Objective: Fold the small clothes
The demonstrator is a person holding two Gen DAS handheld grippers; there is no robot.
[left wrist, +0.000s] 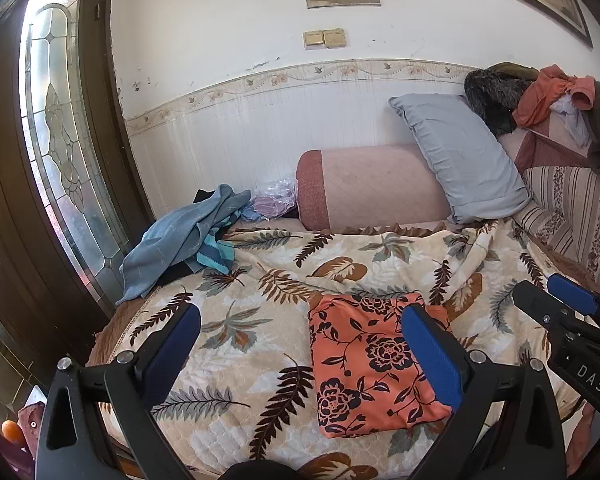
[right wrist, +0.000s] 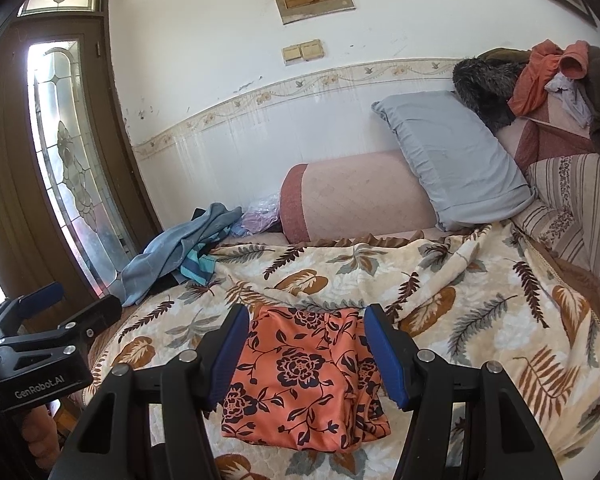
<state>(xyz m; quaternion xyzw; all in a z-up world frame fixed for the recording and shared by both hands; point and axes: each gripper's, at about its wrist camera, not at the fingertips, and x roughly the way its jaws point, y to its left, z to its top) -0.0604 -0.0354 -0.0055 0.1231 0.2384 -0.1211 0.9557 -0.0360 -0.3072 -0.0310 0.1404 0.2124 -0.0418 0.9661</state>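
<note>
A folded orange cloth with black flowers lies flat on the leaf-print blanket. It also shows in the right wrist view. My left gripper is open and empty, held above the blanket with its right finger over the cloth's right part. My right gripper is open and empty, its fingers spread on either side of the cloth, above it. The right gripper shows at the right edge of the left wrist view. The left gripper shows at the left edge of the right wrist view.
A heap of blue and teal clothes lies at the blanket's far left corner, by the glass door. A pink bolster and grey pillow stand against the wall. More clothes pile on the striped sofa back at right.
</note>
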